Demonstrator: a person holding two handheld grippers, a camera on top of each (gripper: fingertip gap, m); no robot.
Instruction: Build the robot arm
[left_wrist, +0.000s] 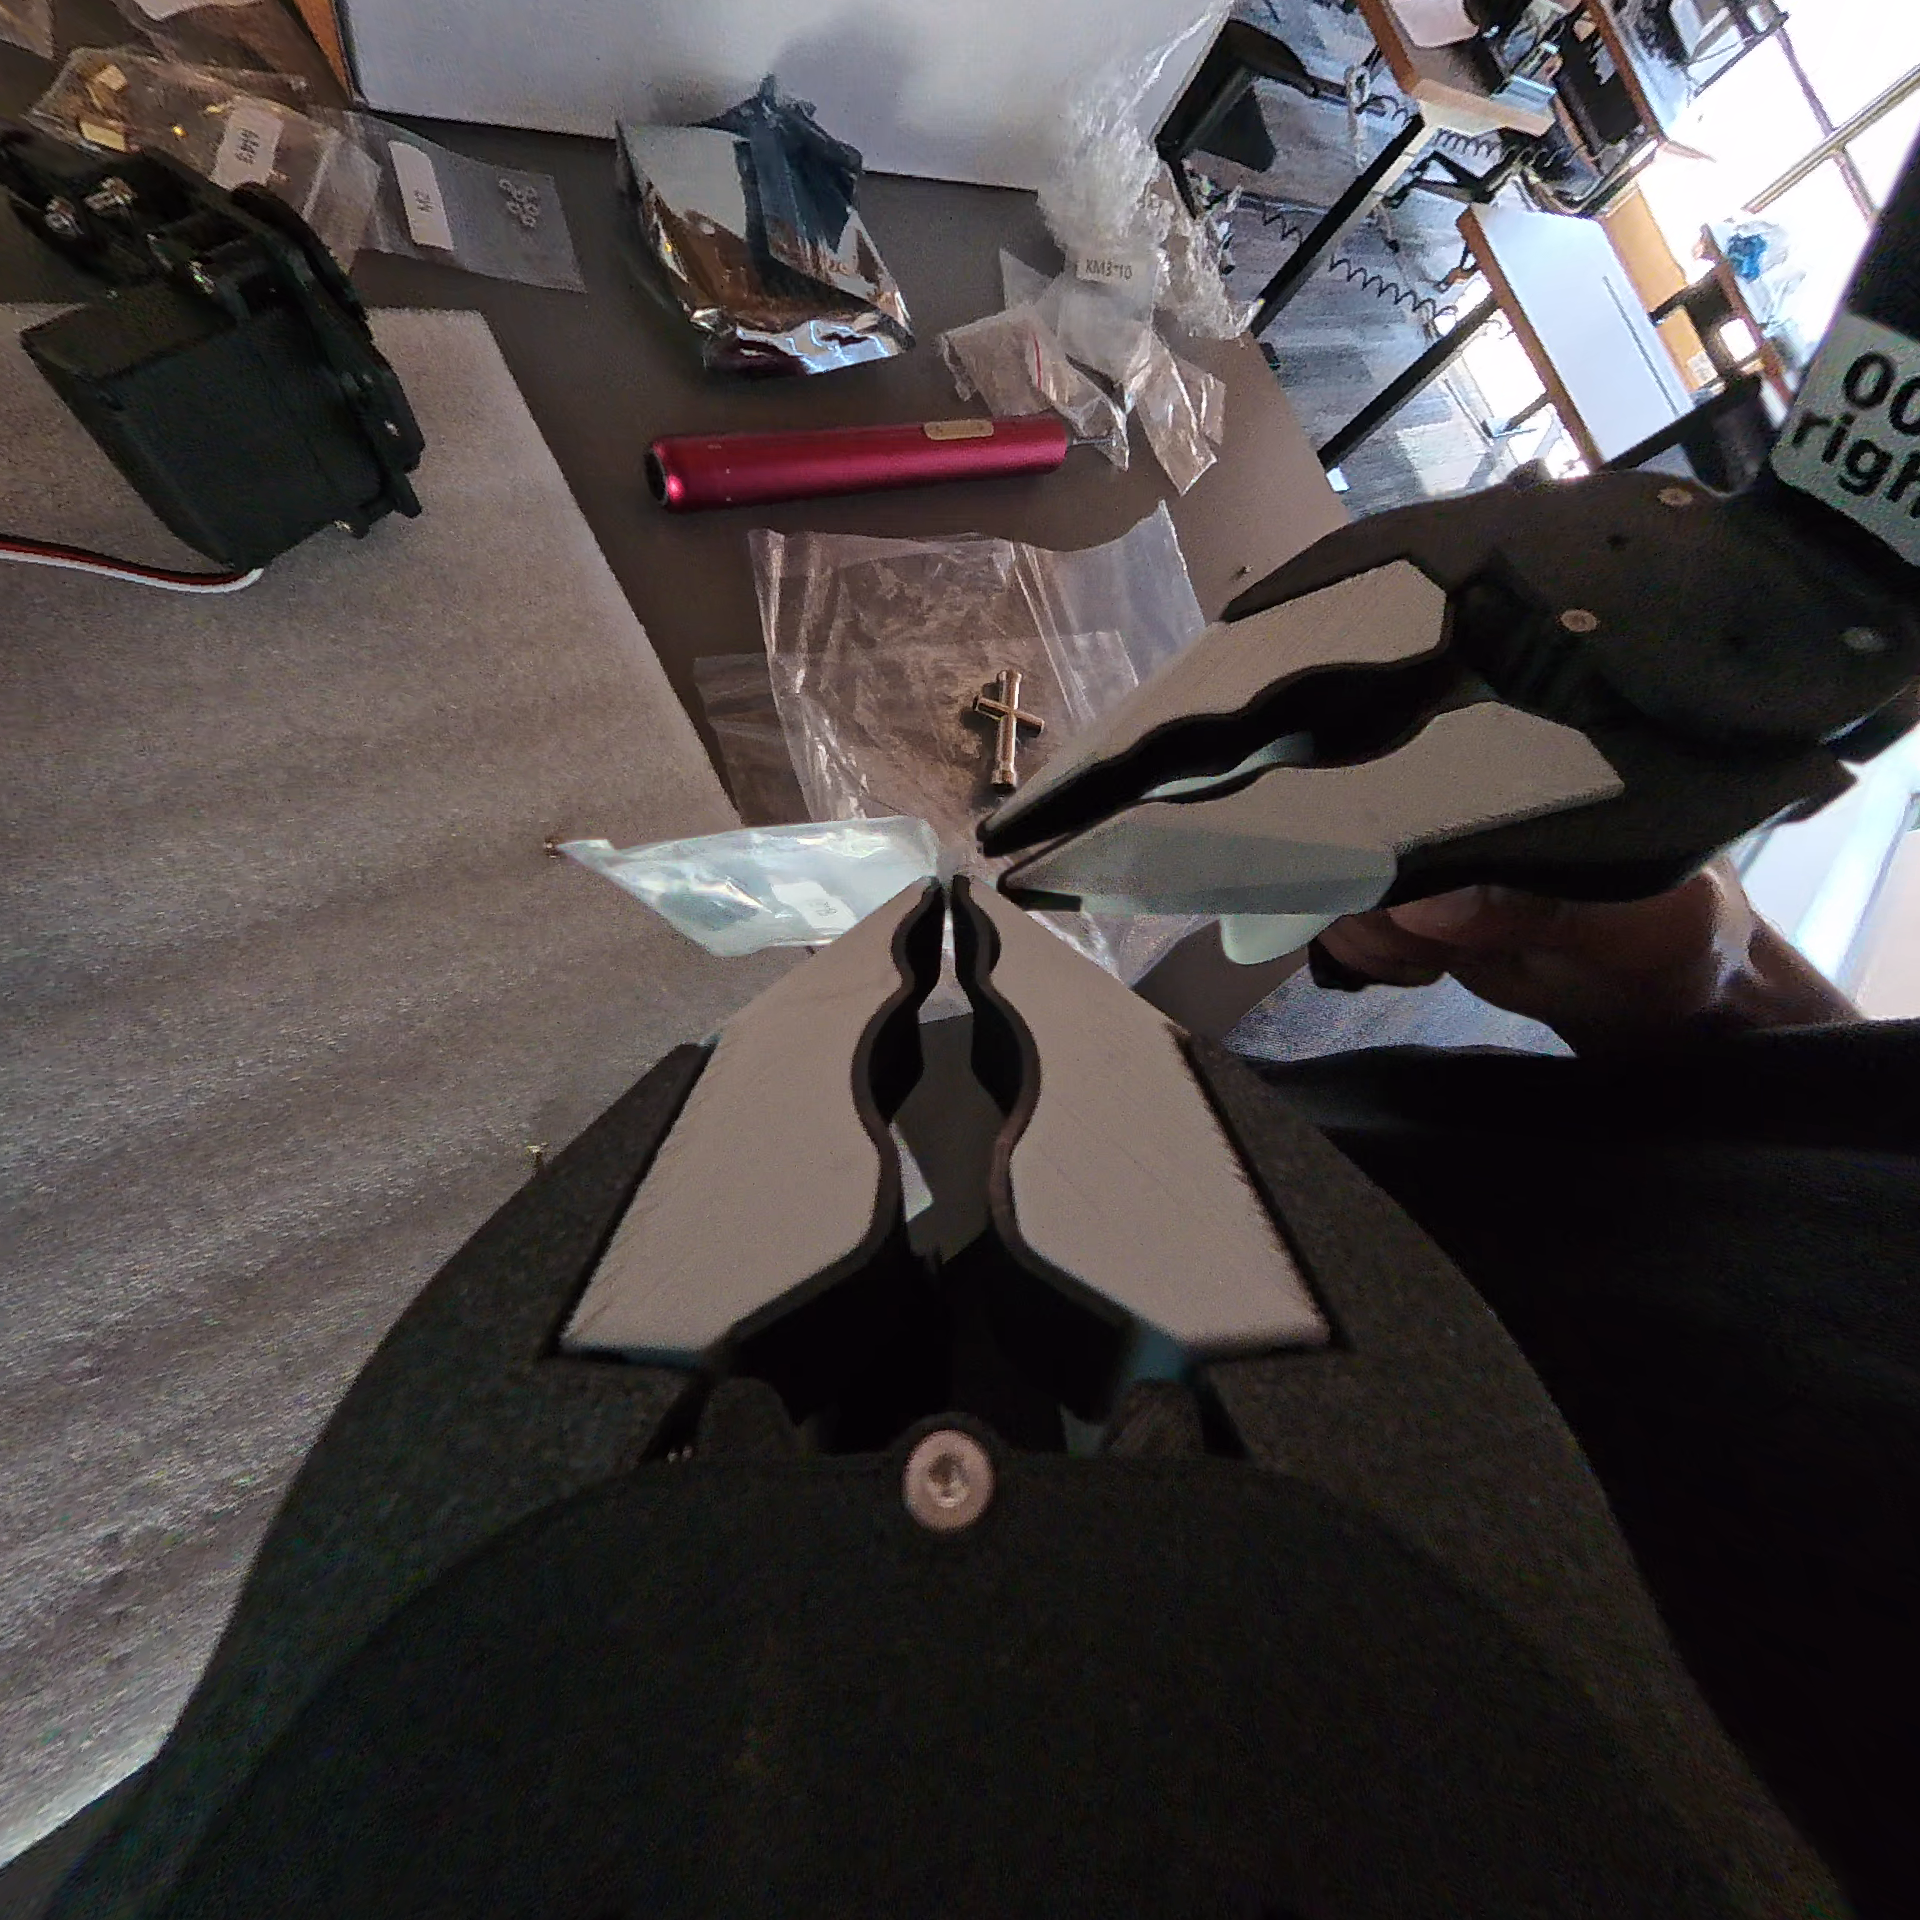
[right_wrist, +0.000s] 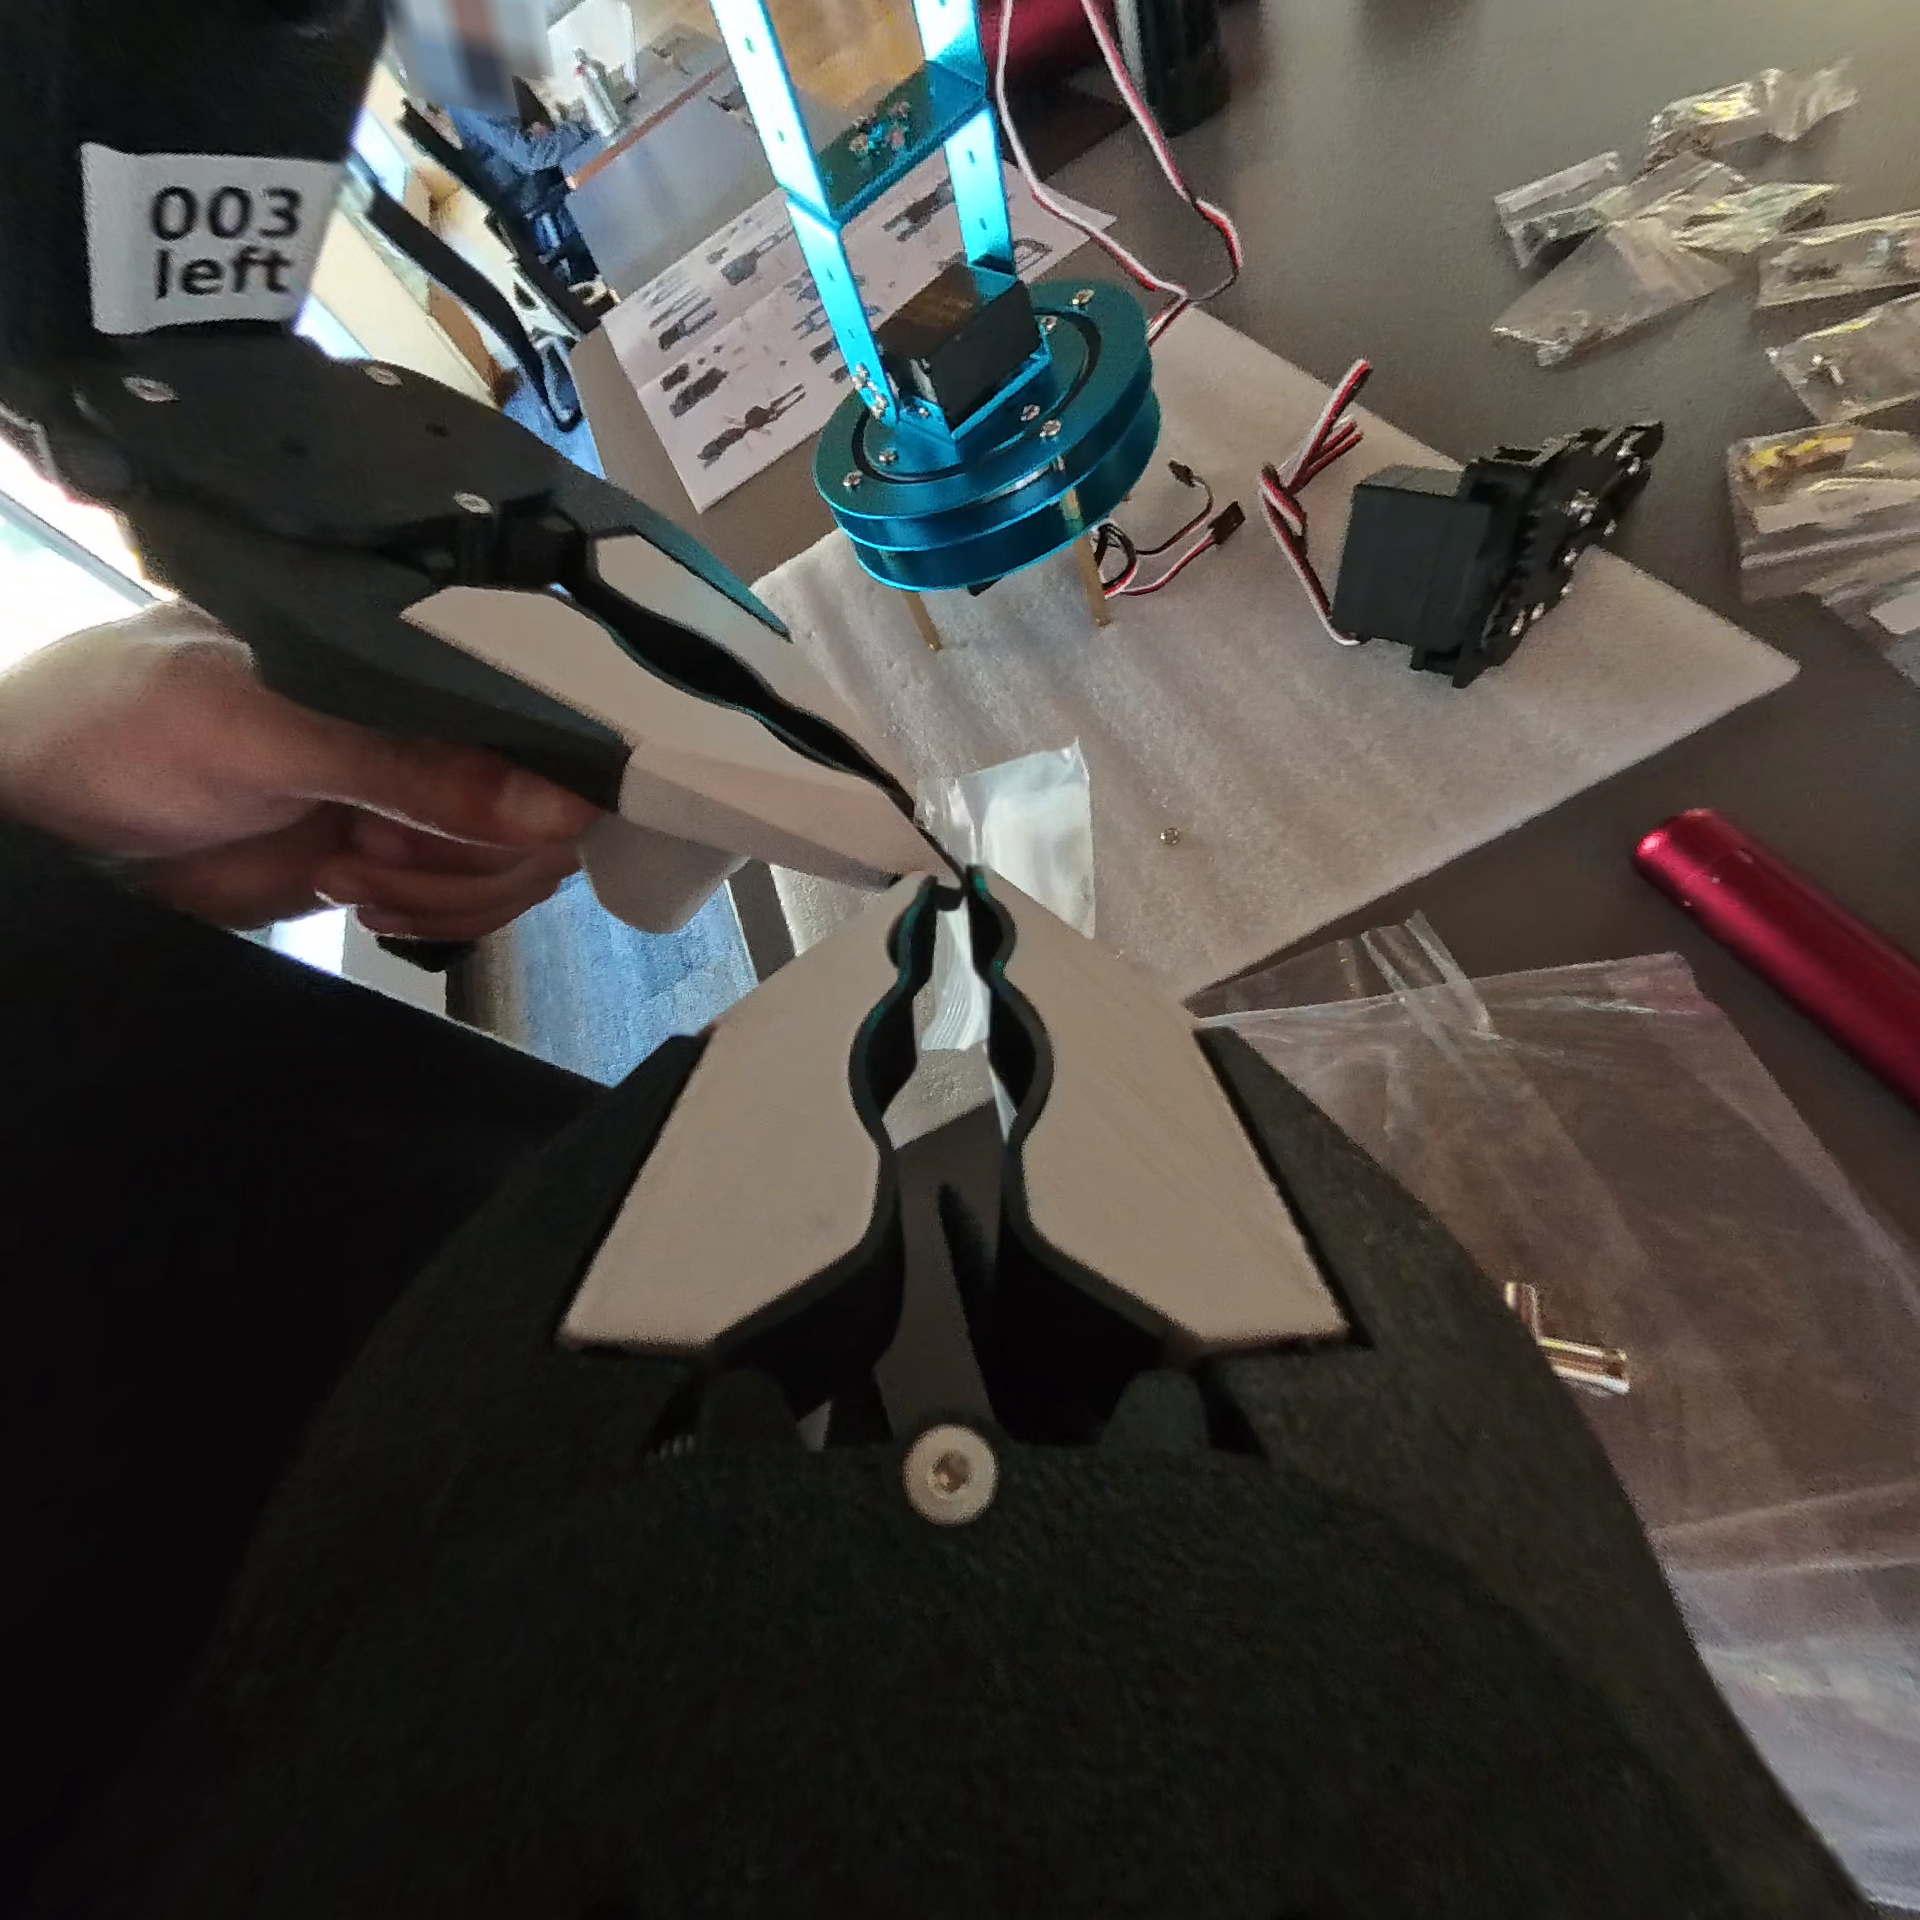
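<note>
A small clear plastic bag (left_wrist: 758, 883) with small parts inside hangs above the white foam mat (left_wrist: 260, 831). My left gripper (left_wrist: 943, 883) is shut on the bag's right edge. My right gripper (left_wrist: 997, 860) comes in from the right, its tips meeting the left gripper's, shut on the same bag edge. In the right wrist view the bag (right_wrist: 1023, 821) shows beyond my right gripper (right_wrist: 945, 883), and the left gripper (right_wrist: 920, 831) pinches it from the left. A hand (right_wrist: 343, 821) holds the left gripper.
A red metal cylinder (left_wrist: 862, 473), a small metal cross wrench (left_wrist: 1003, 717) on a large clear bag (left_wrist: 935, 623), a silver foil bag (left_wrist: 769, 249) and several small part bags (left_wrist: 1101, 343) lie on the dark table. A black servo block (left_wrist: 218, 384) and a blue turntable assembly (right_wrist: 987, 447) stand on the mat. The tips of both grippers are at nearly the same place.
</note>
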